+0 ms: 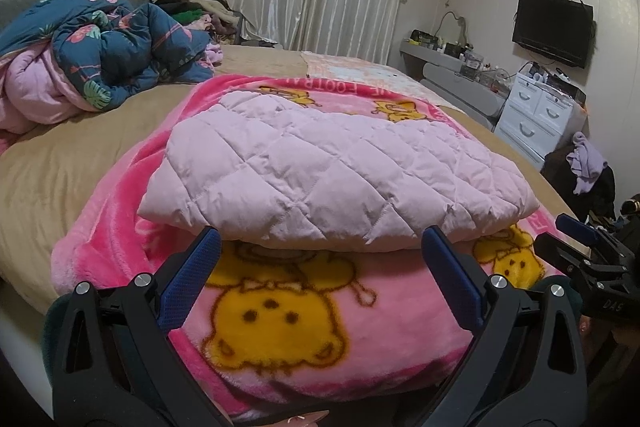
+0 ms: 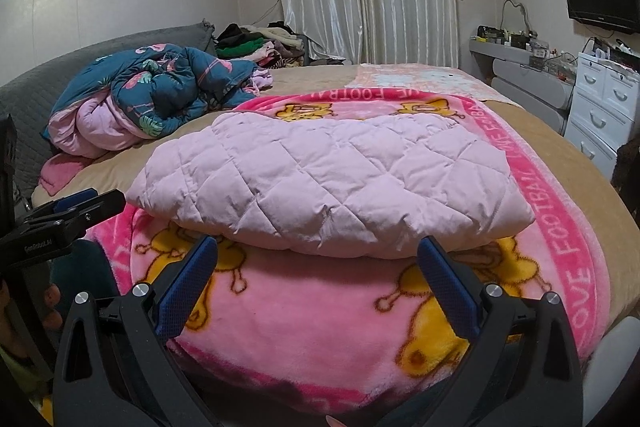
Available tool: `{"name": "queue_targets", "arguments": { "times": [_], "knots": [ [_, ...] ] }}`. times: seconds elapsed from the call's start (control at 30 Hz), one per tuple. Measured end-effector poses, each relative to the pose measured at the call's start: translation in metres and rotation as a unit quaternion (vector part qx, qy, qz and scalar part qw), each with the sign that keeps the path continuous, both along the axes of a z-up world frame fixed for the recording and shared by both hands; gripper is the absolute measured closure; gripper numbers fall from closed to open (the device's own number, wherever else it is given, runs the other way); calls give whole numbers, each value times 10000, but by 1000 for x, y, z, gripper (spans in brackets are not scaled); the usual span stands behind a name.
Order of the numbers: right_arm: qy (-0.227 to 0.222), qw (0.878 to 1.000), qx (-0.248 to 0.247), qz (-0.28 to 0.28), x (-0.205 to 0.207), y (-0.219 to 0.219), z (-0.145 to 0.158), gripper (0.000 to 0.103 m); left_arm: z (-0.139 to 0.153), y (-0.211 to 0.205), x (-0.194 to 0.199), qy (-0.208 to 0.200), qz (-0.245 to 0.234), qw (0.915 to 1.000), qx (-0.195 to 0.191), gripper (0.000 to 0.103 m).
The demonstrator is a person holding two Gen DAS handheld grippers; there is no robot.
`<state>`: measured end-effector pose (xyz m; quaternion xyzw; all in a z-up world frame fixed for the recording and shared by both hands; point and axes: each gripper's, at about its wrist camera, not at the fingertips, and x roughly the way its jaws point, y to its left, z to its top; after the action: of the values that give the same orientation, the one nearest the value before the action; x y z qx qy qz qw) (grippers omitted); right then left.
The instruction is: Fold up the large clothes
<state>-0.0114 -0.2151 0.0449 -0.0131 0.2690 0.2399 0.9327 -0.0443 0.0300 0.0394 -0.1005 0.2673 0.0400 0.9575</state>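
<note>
A pale pink quilted garment (image 1: 332, 171) (image 2: 332, 183) lies folded in a thick pad on a pink cartoon blanket (image 1: 288, 319) (image 2: 304, 323) spread over the bed. My left gripper (image 1: 320, 239) stands open just in front of the fold's near edge, with nothing between its blue pads. My right gripper (image 2: 318, 247) is open too, at the same near edge and likewise empty. Each gripper shows in the other's view: the right one (image 1: 580, 239) at the right edge, the left one (image 2: 80, 205) at the left edge.
A crumpled blue flamingo-print duvet (image 1: 112, 55) (image 2: 160, 87) lies at the bed's far left, with a pile of clothes (image 2: 260, 45) behind it. White drawers (image 1: 540, 115), a grey desk and a wall television (image 1: 554, 29) stand to the right. Curtains cover the far wall.
</note>
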Motion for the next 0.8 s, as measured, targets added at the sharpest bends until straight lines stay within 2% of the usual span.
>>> {"name": "queue_targets", "arguments": {
  "times": [0.8],
  "knots": [
    [24,10000,-16,0,0,-2,-2,4,4,0,-2,-42,20,10000,52,9]
  ]
}}
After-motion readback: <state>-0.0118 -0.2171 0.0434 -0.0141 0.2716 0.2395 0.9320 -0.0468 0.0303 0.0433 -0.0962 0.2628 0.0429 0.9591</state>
